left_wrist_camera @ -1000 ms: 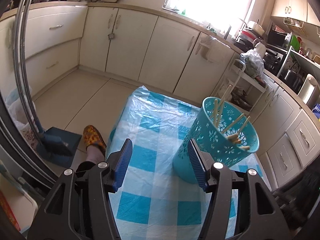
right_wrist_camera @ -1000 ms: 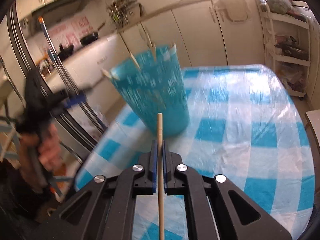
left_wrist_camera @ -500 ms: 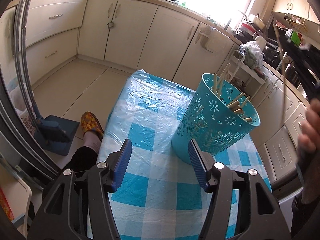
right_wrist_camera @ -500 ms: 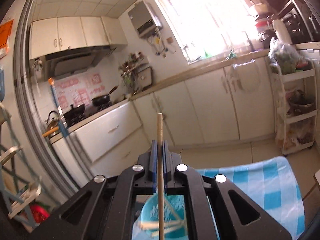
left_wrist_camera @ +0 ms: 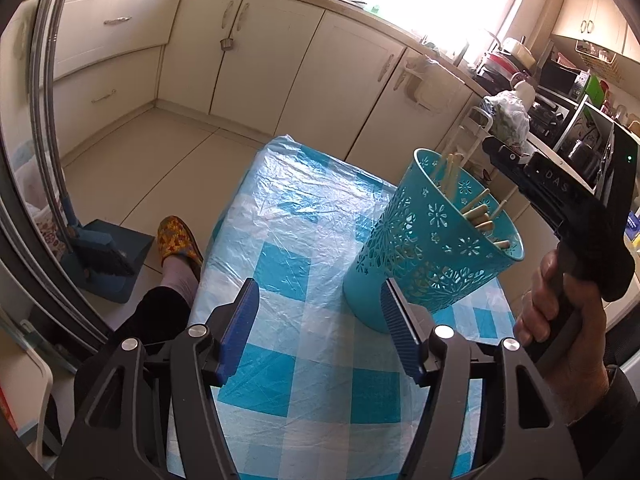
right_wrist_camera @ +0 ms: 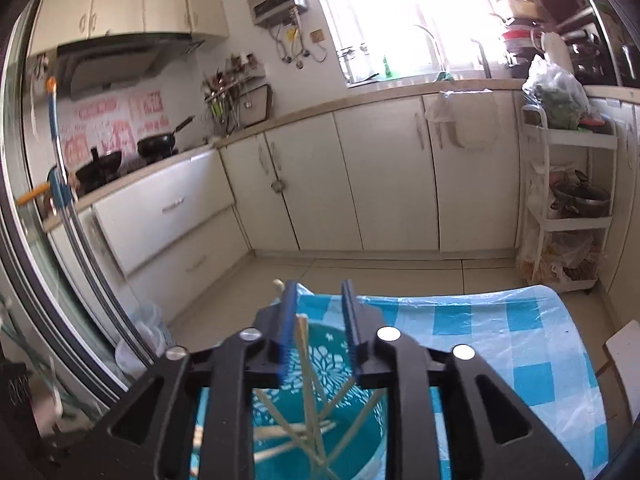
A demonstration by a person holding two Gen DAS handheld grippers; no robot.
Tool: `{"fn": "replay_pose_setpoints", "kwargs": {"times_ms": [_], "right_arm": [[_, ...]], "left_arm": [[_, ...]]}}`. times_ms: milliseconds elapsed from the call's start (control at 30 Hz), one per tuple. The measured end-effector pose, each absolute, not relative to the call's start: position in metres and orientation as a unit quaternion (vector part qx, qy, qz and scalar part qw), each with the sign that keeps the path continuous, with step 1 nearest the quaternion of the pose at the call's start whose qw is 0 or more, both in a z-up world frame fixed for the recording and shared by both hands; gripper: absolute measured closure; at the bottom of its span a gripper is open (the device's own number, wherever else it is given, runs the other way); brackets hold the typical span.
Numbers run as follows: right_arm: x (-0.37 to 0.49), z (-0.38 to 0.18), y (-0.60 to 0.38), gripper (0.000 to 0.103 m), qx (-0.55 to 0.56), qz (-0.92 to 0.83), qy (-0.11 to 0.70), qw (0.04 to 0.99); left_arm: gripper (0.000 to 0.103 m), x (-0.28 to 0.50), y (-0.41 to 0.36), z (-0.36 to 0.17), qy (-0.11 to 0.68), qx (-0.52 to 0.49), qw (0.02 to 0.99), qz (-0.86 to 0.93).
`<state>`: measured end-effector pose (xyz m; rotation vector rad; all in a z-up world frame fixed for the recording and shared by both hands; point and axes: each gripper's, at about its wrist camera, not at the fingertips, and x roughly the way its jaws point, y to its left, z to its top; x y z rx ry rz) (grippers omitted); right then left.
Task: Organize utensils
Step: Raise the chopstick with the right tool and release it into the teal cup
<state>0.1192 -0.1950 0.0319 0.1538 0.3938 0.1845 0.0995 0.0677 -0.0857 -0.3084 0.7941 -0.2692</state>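
Right hand-held gripper (right_wrist_camera: 318,320) above the basket (left_wrist_camera: 432,248), jaws opening, chopstick (right_wrist_camera: 306,364) loose between them. Left hand-held gripper (left_wrist_camera: 320,328) beside the basket, jaws opening, ungrasped.

A checked blue-and-white cloth (left_wrist_camera: 320,264) under clear plastic covers the bench. Cream cabinets (right_wrist_camera: 384,184) run under a counter (right_wrist_camera: 320,110) below a bright window (right_wrist_camera: 400,8). Two black pans (right_wrist_camera: 156,146) sit on the stove beneath a hood (right_wrist_camera: 112,60). A white rack (right_wrist_camera: 568,208) stands at the right, a dustpan (left_wrist_camera: 108,260) on the floor.
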Motion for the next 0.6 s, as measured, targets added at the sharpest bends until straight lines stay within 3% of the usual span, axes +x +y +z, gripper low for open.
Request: {"fn": "replay_pose_setpoints", "kwargs": {"times_ms": [300,600], "right_arm": [[0.144,0.044,-0.166,0.071,0.04,0.136,0.231,0.962],[0.114,0.047,-0.154,0.061,0.022,0.169,0.222,0.96]], "left_arm": [[0.042,0.097,0.07,-0.083,0.38,-0.157,0.902,-0.134],[0.042,0.093,0.081,-0.077,0.371,-0.165,0.905,-0.128]]}}
